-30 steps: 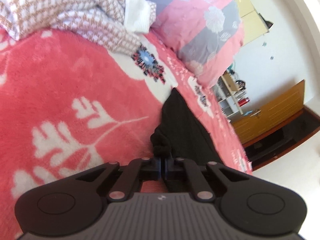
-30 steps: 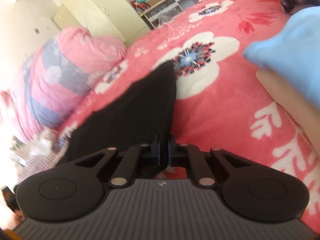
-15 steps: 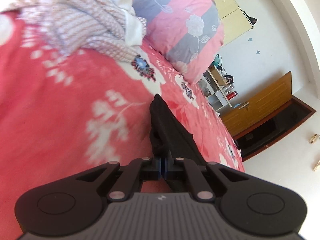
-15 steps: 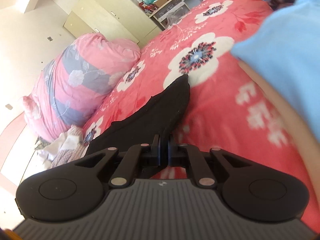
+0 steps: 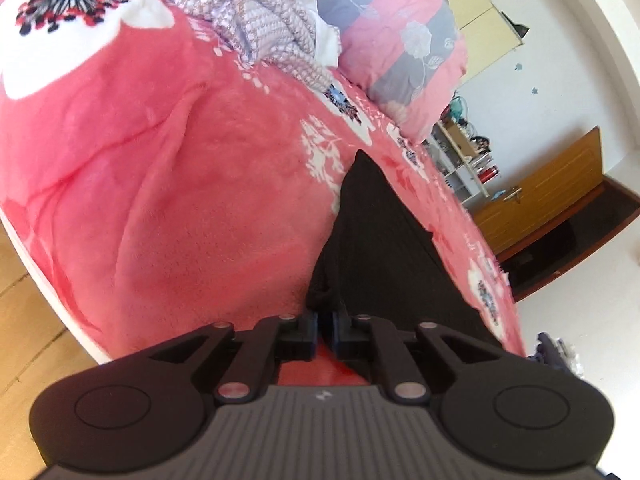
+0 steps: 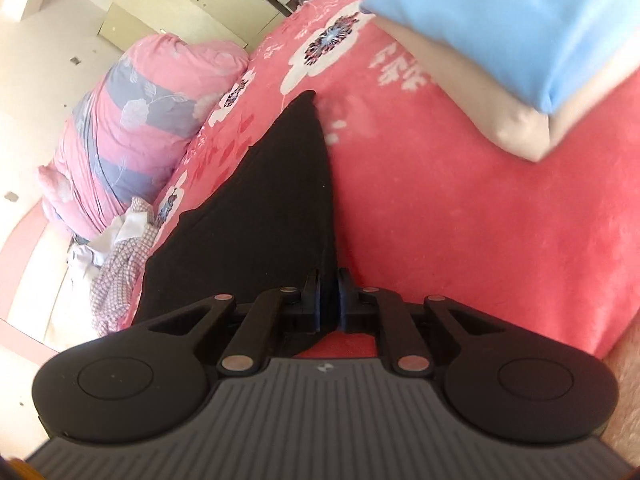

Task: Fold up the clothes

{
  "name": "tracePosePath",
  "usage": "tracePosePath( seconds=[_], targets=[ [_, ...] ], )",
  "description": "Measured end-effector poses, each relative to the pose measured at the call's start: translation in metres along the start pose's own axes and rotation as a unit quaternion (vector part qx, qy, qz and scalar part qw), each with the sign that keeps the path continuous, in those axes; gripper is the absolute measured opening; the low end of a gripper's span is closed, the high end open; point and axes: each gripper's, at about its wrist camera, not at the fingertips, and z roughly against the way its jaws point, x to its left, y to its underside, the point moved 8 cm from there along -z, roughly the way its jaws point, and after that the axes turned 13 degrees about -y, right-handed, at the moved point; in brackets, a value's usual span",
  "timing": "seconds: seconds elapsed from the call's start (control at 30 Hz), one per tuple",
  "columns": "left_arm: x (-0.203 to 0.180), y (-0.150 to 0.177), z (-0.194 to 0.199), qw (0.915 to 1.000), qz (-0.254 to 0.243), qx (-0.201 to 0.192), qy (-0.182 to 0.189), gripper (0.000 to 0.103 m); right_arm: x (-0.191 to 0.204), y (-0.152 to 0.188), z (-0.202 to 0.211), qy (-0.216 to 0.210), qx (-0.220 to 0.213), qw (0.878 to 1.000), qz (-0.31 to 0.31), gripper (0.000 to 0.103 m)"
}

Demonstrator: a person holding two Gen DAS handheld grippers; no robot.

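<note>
A black garment (image 5: 380,240) lies stretched along the pink flowered bedspread (image 5: 200,200), narrowing to a point at its far end. My left gripper (image 5: 326,318) pinches a bunched near corner of it, and its jaws are opening by a sliver with the cloth still between them. In the right wrist view the same black garment (image 6: 272,192) runs up to my right gripper (image 6: 330,296). Those jaws are also opening slightly, with dark fabric filling the narrow gap.
A checked garment pile (image 5: 260,20) and a rolled pink-grey quilt (image 5: 400,32) sit at the far end of the bed. A folded blue garment (image 6: 520,20) on a beige one (image 6: 500,120) lies to the right. The bed edge and wooden floor (image 5: 24,320) are at left.
Both grippers have drawn back across the bed, dragging the black garment with them. The bed's near edge and the floor now show. A thin gap has appeared between each pair of jaws.
</note>
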Motion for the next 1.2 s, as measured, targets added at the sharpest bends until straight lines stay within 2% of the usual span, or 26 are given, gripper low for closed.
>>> tracePosePath(
  seconds=[0.1, 0.13, 0.17, 0.27, 0.3, 0.43, 0.57, 0.77, 0.93, 1.03, 1.1, 1.17, 1.2],
  targets=[
    [0.002, -0.001, 0.001, 1.0, 0.008, 0.002, 0.005, 0.016, 0.02, -0.011, 0.013, 0.023, -0.022, 0.997, 0.069, 0.015],
    [0.002, 0.0, 0.001, 0.9999, 0.009, 0.004, 0.006, 0.019, 0.029, -0.014, 0.017, 0.031, -0.028, 0.995, 0.094, 0.026],
    [0.001, 0.0, 0.001, 0.9999, 0.009, 0.005, 0.009, 0.025, 0.038, -0.017, 0.017, 0.039, -0.029, 0.991, 0.121, 0.037],
    [-0.003, 0.001, 0.003, 0.9998, 0.004, 0.002, 0.02, 0.04, 0.074, -0.025, 0.002, 0.057, -0.01, 0.977, 0.207, 0.052],
    [-0.005, 0.002, 0.003, 0.9998, 0.001, -0.001, 0.021, 0.043, 0.09, -0.025, -0.008, 0.047, 0.001, 0.972, 0.23, 0.055],
    [-0.013, 0.007, 0.004, 0.9995, -0.021, -0.014, 0.017, 0.053, 0.154, -0.018, -0.057, -0.012, 0.041, 0.952, 0.303, 0.088],
    [-0.015, 0.01, 0.005, 0.999, -0.032, -0.025, 0.018, 0.059, 0.211, -0.001, -0.111, -0.048, 0.099, 0.932, 0.347, 0.101],
    [-0.008, 0.011, 0.006, 0.999, -0.015, -0.032, 0.027, 0.06, 0.274, 0.027, -0.179, -0.061, 0.135, 0.897, 0.416, 0.102],
    [-0.003, 0.011, 0.006, 0.9985, -0.003, -0.052, 0.019, 0.06, 0.303, 0.047, -0.243, -0.041, 0.177, 0.871, 0.456, 0.102],
    [-0.005, 0.012, 0.005, 0.9978, -0.002, -0.066, 0.01, 0.058, 0.314, 0.057, -0.285, -0.034, 0.217, 0.863, 0.455, 0.102],
    [-0.007, 0.012, 0.005, 0.997, -0.012, -0.076, -0.002, 0.052, 0.321, 0.062, -0.309, -0.052, 0.239, 0.863, 0.443, 0.102],
    [-0.008, 0.013, 0.004, 0.9962, -0.022, -0.082, -0.022, 0.026, 0.328, 0.067, -0.332, -0.068, 0.26, 0.863, 0.428, 0.102],
    [-0.007, 0.013, 0.003, 0.996, -0.021, -0.082, -0.029, 0.018, 0.329, 0.067, -0.343, -0.066, 0.269, 0.865, 0.419, 0.102]
  ],
)
